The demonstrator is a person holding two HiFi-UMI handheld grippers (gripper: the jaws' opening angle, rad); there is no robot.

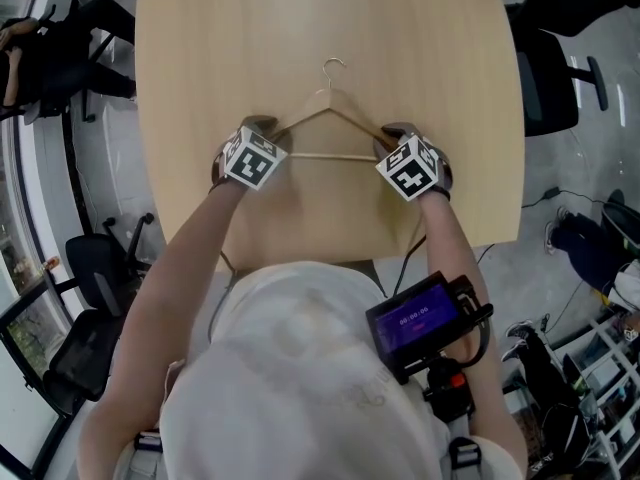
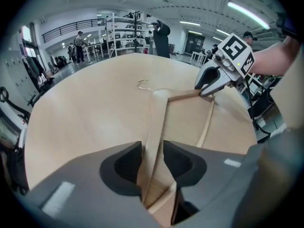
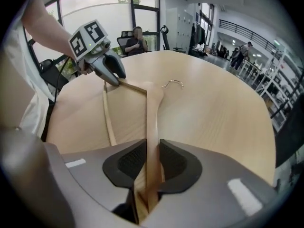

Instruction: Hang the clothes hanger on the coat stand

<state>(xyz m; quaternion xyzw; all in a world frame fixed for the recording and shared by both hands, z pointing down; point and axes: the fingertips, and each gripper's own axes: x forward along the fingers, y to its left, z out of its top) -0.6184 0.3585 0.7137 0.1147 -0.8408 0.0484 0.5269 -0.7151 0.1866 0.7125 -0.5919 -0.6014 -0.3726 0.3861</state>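
Presently, a pale wooden table (image 1: 200, 68) is seen carrying the wooden clothes hanger (image 3: 153, 118), which is laid flat near its middle. The hanger's two sloping arms are straddled by the grippers. The left gripper (image 2: 152, 151) is held with jaws spread, one arm lying loose between them. The right gripper (image 3: 153, 148) is pinched onto the other arm. The metal hook (image 1: 334, 62) is pointed away from the person.

The head view looks steeply down from above the person onto a pale table (image 1: 200, 48), its near edge lowest. Each gripper view sits low and close over that near edge, facing the far edge. All three share the wooden hanger (image 1: 327, 98). The left gripper view also catches the right gripper (image 2: 205, 90), and the right gripper view the left gripper (image 3: 118, 79).
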